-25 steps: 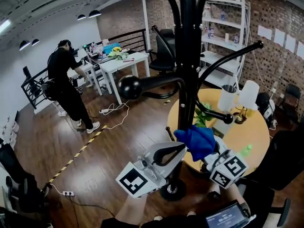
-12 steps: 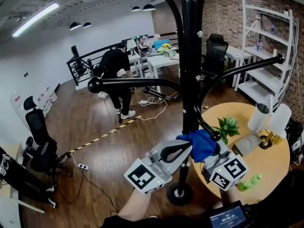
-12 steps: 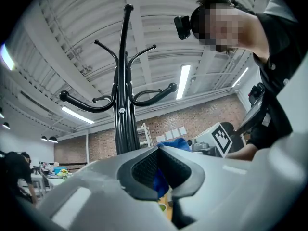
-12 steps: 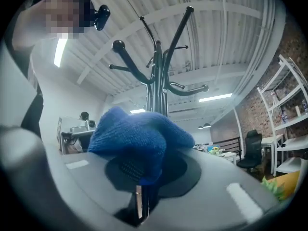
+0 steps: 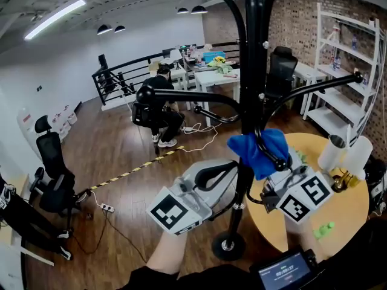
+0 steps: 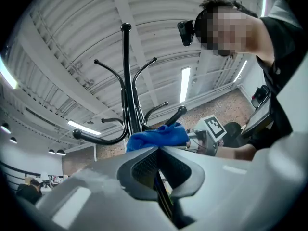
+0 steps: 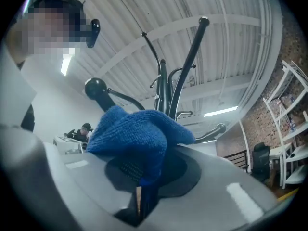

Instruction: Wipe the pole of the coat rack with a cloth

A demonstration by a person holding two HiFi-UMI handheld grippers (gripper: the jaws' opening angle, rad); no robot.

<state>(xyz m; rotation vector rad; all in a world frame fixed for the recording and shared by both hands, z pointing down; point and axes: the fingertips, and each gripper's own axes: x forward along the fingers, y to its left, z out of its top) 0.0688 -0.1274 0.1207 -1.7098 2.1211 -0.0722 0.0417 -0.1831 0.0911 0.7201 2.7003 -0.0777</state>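
**Blue cloth held against the coat rack's pole**

At the far left a black office chair (image 5: 51, 162) stands on the dark wood floor. Farther off, a person in black (image 5: 158, 101) bends by the white desks.

Near the middle, the left gripper (image 5: 225, 169) points at the lower part of the pole (image 5: 251, 71). Its tip is just beside the pole, and I cannot tell whether they touch. In the left gripper view its jaws (image 6: 158, 150) are pressed together with nothing between them, and the pole (image 6: 126, 81) rises beyond.

The blue cloth (image 5: 257, 153) lies bunched on the pole's right side, at the height of the lowest hooks. It drapes over one ball-tipped hook arm (image 5: 280, 164).

The right gripper (image 5: 279, 173) reaches in from the right. In its own view the jaws (image 7: 144, 177) are clamped on a fold of the cloth (image 7: 134, 134), which bulges over them.

A round wooden table (image 5: 344, 216) lies to the right of the rack, and a white shelf unit (image 5: 357, 59) stands against the far brick wall.
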